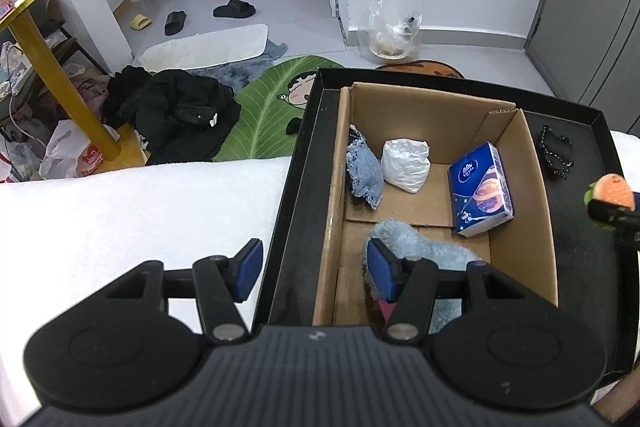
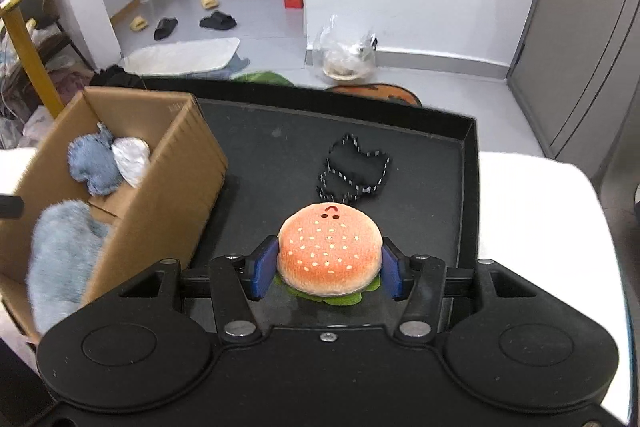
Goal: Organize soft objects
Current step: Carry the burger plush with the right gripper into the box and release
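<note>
Left tool angled downward, jaws apart and empty, right tool clamped, angled downward

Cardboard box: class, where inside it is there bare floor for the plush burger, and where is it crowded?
Bare floor in the cardboard box lies between the white pouch and tissue pack. Crowded: left wall with the denim pouch, and the near end under the fluffy blue item.

— Where did the cardboard box sit?
— In the tray, left part — tissue pack, denim pouch, wrapped bundle, fluffy cloth inside.
— And right of it?
— Plush burger in front — fabric piece behind.
</note>
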Motion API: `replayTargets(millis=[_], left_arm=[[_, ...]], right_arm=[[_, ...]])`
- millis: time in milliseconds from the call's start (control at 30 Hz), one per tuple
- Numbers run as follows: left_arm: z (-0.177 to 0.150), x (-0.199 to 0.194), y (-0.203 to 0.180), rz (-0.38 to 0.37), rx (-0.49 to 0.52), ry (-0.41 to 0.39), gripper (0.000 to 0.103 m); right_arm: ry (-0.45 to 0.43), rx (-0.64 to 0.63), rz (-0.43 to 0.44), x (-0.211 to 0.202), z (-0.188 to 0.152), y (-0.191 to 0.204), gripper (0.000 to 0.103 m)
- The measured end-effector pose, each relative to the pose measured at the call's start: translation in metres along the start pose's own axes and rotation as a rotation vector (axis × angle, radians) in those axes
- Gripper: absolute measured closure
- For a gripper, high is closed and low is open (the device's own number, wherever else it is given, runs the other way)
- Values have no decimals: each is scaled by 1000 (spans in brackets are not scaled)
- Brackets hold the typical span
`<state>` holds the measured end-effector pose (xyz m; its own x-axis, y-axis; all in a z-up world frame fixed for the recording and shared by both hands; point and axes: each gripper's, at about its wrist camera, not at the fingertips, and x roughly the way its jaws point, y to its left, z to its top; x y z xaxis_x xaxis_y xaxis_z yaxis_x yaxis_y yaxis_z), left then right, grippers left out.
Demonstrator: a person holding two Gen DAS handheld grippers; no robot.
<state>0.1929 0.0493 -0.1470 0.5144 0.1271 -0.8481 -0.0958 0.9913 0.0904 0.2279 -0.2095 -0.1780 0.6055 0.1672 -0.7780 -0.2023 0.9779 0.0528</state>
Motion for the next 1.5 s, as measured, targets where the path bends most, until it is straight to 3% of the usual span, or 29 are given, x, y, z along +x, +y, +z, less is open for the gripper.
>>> replayTargets(millis=[267,533,1233,1300,1500], left_arm=[[-1,-5,8,-14,-27,-9,47],[-2,3,20,-88,-87,19,47],[-6,11,31,-121,-125,52,52],[-6,15,31,-119,-128,72,54],[-6,27,32,-126,-132,132,75]], right_arm=[[-32,45,-7,-33,10,1,51],[-75,28,4,-56,23,20,51],[-97,-32,38,-58,40,77,51],[-95,-42,44,-57,41,83,51],[-83,-56,69,-53,45,98,51]])
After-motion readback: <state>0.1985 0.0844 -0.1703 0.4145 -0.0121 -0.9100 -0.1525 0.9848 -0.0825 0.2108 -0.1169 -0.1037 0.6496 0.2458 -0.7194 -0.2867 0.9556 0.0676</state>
